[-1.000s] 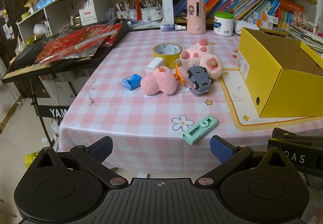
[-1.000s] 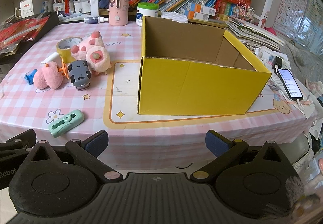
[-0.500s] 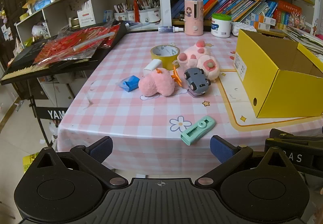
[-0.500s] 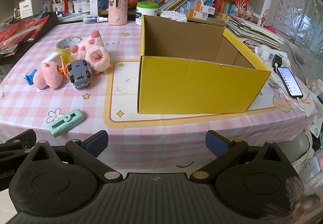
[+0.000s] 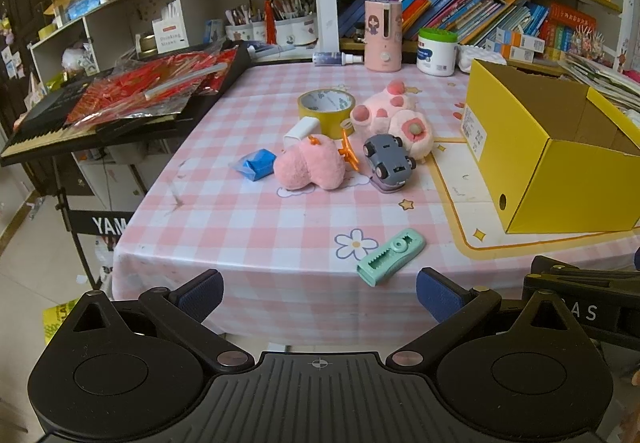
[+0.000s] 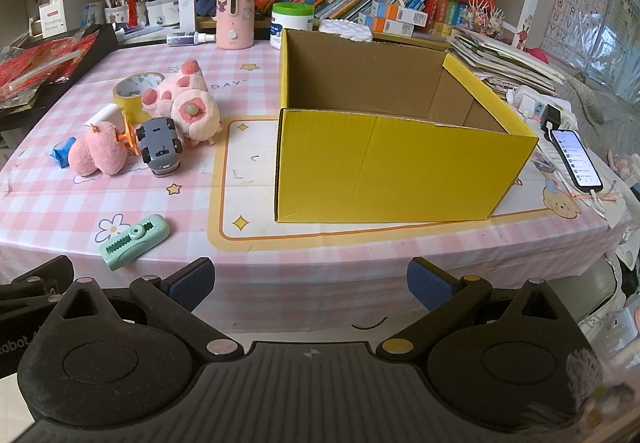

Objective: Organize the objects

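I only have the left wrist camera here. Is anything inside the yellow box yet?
Observer: In the right wrist view, the yellow box shows only bare cardboard inner walls. Nothing rises above its rim, though most of its floor is hidden.
Operator: What lies beyond the box on its right side?
Observer: A phone lies flat there with its screen lit, apart from the box.
Operator: And how does the right gripper stand?
Observer: The right gripper is open and empty, pointed at the box.
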`<state>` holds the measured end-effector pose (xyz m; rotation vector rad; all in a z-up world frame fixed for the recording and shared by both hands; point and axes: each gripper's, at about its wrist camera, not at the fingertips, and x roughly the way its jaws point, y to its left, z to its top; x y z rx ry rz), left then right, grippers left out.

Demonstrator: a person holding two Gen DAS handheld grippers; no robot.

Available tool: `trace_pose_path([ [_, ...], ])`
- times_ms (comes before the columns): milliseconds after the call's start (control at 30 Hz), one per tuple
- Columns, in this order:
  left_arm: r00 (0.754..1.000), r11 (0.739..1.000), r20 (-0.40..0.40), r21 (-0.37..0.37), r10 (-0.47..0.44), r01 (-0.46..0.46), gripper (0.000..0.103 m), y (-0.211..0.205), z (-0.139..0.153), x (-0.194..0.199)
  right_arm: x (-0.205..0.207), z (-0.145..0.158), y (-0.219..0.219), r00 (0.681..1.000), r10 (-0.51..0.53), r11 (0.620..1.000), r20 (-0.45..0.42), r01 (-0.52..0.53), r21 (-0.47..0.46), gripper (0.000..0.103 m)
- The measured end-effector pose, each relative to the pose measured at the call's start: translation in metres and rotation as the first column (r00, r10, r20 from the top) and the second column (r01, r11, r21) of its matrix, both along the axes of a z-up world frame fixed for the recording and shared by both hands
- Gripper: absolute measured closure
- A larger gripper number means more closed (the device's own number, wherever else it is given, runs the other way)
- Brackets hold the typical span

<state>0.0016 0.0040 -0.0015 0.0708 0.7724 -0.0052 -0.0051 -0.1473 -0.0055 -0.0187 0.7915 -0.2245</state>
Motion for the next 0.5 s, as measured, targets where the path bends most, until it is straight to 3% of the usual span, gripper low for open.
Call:
trace_pose_path([
  [500,1.0,1.0,0.01,0.0,-0.008,0.008,0.0,0.0008,0.0017,-0.0031,-0.0022,0.0012,0.0014,1.0,-0.003,1.0,0.003,0.003,0.007,0.0],
])
